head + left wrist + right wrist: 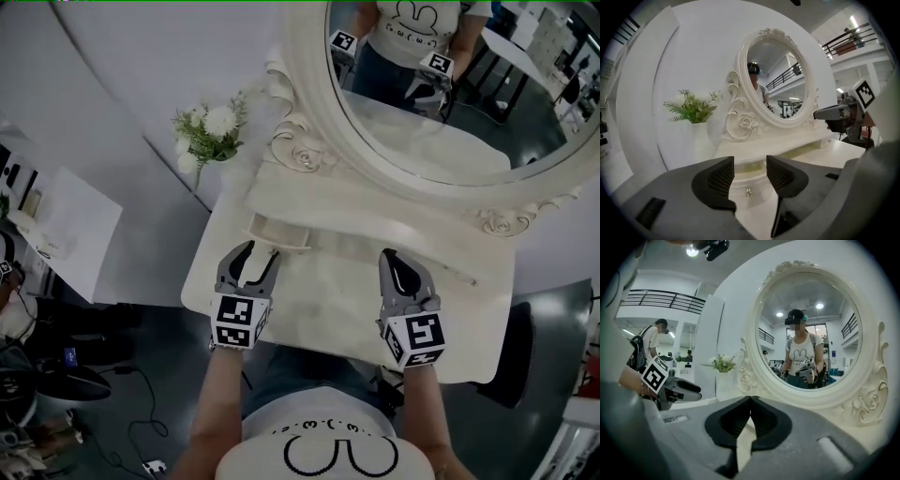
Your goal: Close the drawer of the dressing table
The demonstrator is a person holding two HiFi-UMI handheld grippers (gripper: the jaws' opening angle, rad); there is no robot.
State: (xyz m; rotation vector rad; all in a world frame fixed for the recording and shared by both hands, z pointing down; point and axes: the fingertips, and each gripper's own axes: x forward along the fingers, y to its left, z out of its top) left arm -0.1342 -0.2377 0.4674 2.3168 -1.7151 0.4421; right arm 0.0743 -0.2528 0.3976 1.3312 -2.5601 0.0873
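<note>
The white dressing table [328, 314] has a small drawer [277, 233] standing pulled out at the left, under the mirror's base. In the left gripper view the drawer front [749, 185] with its small knob shows straight ahead, between the jaws and a little beyond them. My left gripper [262, 249] is open just in front of the drawer, with nothing between its pads [723, 177]. My right gripper [390, 255] hovers over the middle of the tabletop, shut and empty; in its own view its fingertips [750, 401] meet.
A large oval mirror [450, 94] in a carved frame rises behind the drawer. A vase of white flowers [211, 131] stands at the table's back left corner. A low white side table [66, 234] is at the left, a dark chair [520, 347] at the right.
</note>
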